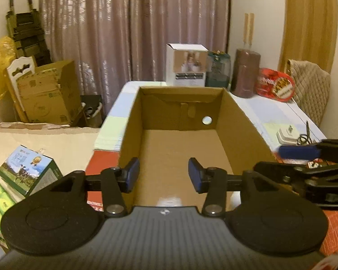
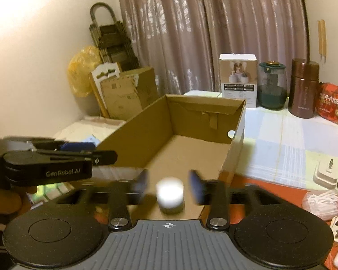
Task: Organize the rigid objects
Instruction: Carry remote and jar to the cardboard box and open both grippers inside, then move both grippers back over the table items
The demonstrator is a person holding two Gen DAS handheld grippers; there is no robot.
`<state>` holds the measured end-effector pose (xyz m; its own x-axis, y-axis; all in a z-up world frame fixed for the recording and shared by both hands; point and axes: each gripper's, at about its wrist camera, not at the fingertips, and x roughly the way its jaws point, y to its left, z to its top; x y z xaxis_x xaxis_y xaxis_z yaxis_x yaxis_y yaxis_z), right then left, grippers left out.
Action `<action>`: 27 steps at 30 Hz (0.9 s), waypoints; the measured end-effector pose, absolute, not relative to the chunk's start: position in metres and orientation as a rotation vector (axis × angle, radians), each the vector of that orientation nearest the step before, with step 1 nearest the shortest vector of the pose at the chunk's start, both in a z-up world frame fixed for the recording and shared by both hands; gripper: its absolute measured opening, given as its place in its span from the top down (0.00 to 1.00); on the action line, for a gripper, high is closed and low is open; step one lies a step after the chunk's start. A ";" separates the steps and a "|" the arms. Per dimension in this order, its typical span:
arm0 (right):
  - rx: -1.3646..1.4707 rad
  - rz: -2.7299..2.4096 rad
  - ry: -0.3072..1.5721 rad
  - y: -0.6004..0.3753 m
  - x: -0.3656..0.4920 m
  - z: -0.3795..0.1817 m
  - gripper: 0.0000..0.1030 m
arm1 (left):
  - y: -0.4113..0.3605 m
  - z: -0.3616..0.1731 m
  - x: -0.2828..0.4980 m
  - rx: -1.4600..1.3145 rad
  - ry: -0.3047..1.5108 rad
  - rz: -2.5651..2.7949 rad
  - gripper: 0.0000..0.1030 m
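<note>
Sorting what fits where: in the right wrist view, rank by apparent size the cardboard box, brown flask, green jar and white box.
1. cardboard box
2. white box
3. brown flask and green jar: too alike to rank.

Your left gripper (image 1: 161,175) w/ jaws apart over cardboard box (image 1: 241,121) at center; right gripper (image 1: 304,155) at frame right

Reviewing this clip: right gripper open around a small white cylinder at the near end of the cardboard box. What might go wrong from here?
1. The white cylinder sits between the right gripper fingers, apparently ungripped and blurred; it might tip or roll.
2. The left gripper hovers open over the same cardboard box, so the two grippers may collide.
</note>
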<state>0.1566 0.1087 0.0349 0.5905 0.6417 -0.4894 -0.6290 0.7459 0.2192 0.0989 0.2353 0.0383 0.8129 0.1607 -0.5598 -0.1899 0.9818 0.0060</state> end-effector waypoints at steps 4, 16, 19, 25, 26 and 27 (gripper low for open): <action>0.032 0.721 0.520 0.097 0.152 0.045 0.31 | 0.238 0.044 0.092 -0.074 0.578 0.201 0.59; 0.087 0.560 0.445 0.030 0.141 0.064 0.31 | 0.198 0.059 0.082 -0.086 0.545 0.136 0.59; 0.090 0.514 0.428 0.010 0.137 0.068 0.31 | 0.182 0.065 0.081 -0.093 0.531 0.100 0.59; 0.088 0.389 0.412 -0.034 0.128 0.078 0.31 | 0.137 0.075 0.085 -0.094 0.516 0.007 0.59; 0.090 0.368 0.415 -0.043 0.127 0.078 0.31 | 0.129 0.076 0.086 -0.094 0.514 -0.009 0.59; 0.091 0.343 0.419 -0.053 0.126 0.078 0.31 | 0.120 0.077 0.087 -0.095 0.512 -0.027 0.59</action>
<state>0.1260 -0.0525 0.0780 0.8571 0.3451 -0.3825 -0.3078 0.9384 0.1570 0.0866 0.1200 0.0770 0.8718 -0.0494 -0.4874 0.0019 0.9952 -0.0975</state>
